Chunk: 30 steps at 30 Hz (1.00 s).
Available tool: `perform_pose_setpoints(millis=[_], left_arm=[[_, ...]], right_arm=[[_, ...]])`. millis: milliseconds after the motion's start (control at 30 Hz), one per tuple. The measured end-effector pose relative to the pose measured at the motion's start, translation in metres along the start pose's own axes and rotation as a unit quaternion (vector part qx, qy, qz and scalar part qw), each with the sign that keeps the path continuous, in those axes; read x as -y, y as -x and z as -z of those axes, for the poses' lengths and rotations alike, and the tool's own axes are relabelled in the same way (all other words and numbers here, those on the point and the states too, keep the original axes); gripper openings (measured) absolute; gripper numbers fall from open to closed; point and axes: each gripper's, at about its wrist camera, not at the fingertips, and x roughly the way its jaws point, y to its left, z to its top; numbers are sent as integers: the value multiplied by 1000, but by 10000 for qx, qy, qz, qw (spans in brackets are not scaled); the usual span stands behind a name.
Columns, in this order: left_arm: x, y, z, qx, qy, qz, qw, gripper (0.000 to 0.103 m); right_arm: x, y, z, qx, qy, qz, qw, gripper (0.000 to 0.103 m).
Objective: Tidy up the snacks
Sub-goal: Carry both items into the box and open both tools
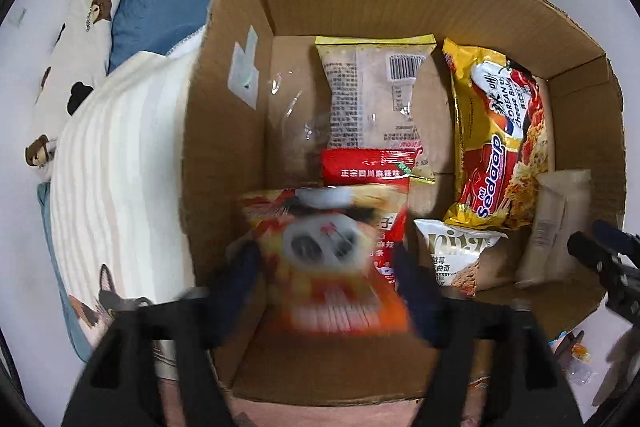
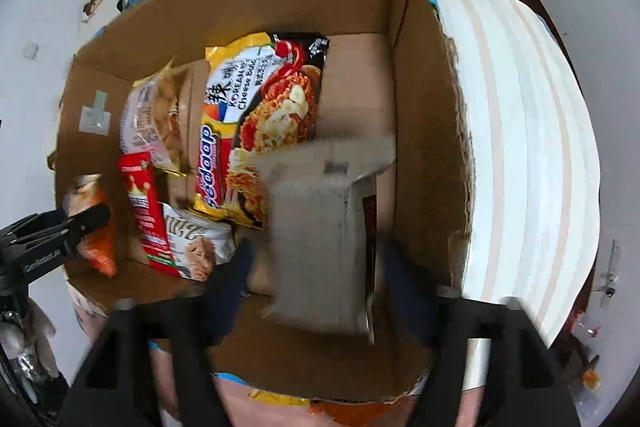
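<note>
Here, both views look straight down into an open cardboard box (image 1: 240,75) resting on a bed with a striped cover (image 1: 120,147).

Nearest the left camera, the left gripper (image 1: 326,267) stands wide, its dark fingers either side of an orange snack bag (image 1: 332,267) printed with a cartoon face. The bag is blurred; the fingers seem clear of it, so it looks released rather than held, over the box's near left part.

Nearest the right camera, the right gripper (image 2: 316,267) is likewise wide. Between its fingers sits a pale grey packet (image 2: 320,239), also blurred and apparently unclamped, over the near right part of the box floor.

Farther in lie a red spicy-strip packet (image 1: 368,171) and a white cookie pouch (image 1: 452,251), both near the box's middle. Beyond them, toward the far wall, a pale pastry pack (image 1: 372,95) lies barcode up beside a yellow Sedaap noodle packet (image 1: 496,143).

By appearance, all are light, sealed film packs: soft, crinkly, somewhat slippery, and partly air-filled. The contents are probably brittle, so hard squeezing could crush them or burst a seam. The best hold is likely across the narrow width near the middle with gentle pressure, or on a flat crimped end seam.
</note>
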Motion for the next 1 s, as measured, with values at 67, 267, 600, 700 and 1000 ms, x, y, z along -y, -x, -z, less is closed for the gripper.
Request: perform_pose_setpoints(millis=[67,267,600,700,1000], left_arm=[[2,-1,1,-32,18,92,10000,89],[4,2,2,119,62,166,9998,94],[14,42,22,1020,111,131,9946,94],[17,60,38,1397,144,63,9901,94],[25,111,93,2430,194,-295,9694,94]], right_arm=[[-3,-2,2,-97,28,50,9999,92],[-14,-8,7,-103,91,114,9998,96],[-26,16,30,548,145,208,9982,96],[-33,32,42,843,269,262,9957,96],[-56,74,92,1668,539,333,9840,96]])
